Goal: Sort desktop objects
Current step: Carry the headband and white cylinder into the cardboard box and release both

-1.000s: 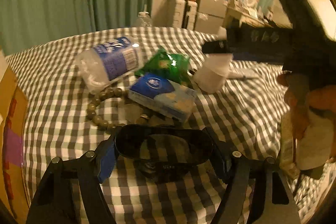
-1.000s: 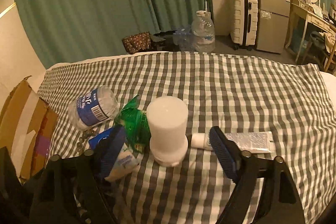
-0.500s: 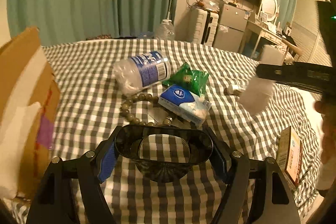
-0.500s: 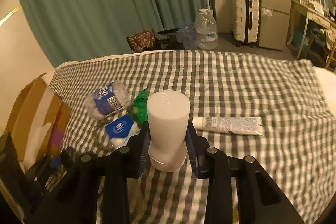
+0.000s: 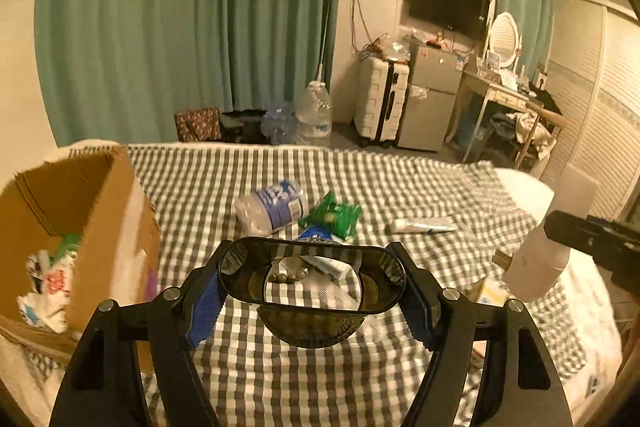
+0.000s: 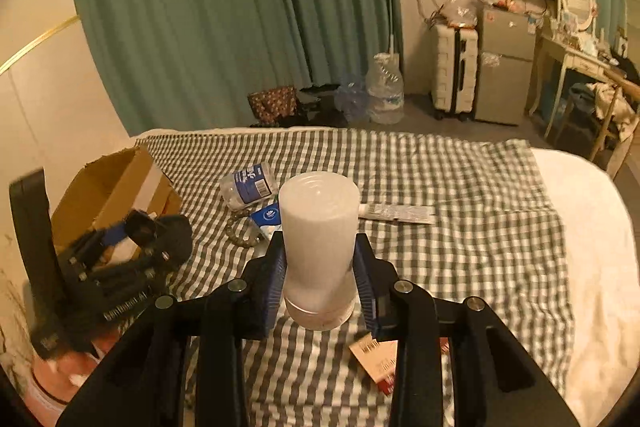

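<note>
Now, keeping both grips firm, left hand-held gripper clamping dark goggles, right hand-held gripper squeezing white jar, swing toward cardboard box at nine o'clock.

Left tongs clamp dark oval dish above checked cloth.

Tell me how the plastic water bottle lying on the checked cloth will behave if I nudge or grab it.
The water bottle lies on its side, so a nudge will probably roll it. Its clear body looks crumpled and empty, so it is likely light and may buckle under the fingers. The soft checked cloth should slow any roll.
</note>
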The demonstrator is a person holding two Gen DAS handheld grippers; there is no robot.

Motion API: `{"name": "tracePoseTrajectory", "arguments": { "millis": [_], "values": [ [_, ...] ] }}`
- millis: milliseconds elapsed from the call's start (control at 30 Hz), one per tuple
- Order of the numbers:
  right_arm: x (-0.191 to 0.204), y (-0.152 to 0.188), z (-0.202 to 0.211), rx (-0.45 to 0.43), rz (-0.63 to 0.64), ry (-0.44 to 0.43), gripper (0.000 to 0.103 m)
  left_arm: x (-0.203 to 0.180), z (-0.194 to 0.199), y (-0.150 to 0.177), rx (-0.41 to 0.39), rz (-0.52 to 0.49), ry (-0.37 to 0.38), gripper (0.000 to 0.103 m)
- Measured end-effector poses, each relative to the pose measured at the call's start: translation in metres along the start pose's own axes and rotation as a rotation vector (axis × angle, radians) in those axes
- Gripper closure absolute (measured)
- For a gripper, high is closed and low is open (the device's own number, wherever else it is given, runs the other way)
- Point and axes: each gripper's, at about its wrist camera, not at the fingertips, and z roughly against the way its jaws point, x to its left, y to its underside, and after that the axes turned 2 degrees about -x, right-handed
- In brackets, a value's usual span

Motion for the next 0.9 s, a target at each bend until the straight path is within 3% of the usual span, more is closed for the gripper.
{"name": "tracePoseTrajectory", "arguments": {
  "millis": [233,467,633,667,700,800,833,900],
  "values": [
    [0.022,-0.014,0.063,-0.091,0.036,0.030,0.070,-0.003,0.044,-0.028,0.004,-0.067,-0.029,0.026],
    [0.066,-0.032,0.095,-0.153,0.110,0.025,0.070,0.018,0.078,-0.049,-0.014,-0.086,-0.035,0.026],
    [0.102,-0.044,0.106,-0.190,0.177,0.018,0.073,0.058,0.087,-0.056,-0.006,-0.041,-0.052,0.026],
    [0.114,-0.047,0.105,-0.197,0.198,0.006,0.078,0.068,0.087,-0.056,0.006,-0.021,-0.051,0.026],
    [0.122,-0.048,0.103,-0.195,0.216,0.001,0.084,0.078,0.086,-0.055,0.015,-0.007,-0.056,0.026],
    [0.145,-0.047,0.085,-0.164,0.244,-0.021,0.084,0.104,0.087,-0.048,0.012,-0.005,-0.104,0.026],
    [0.149,-0.045,0.078,-0.152,0.236,-0.026,0.082,0.112,0.087,-0.044,0.014,-0.009,-0.117,0.026],
    [0.148,-0.038,0.060,-0.119,0.211,-0.042,0.050,0.127,0.086,-0.032,0.026,-0.015,-0.133,0.026]
  ]
}}
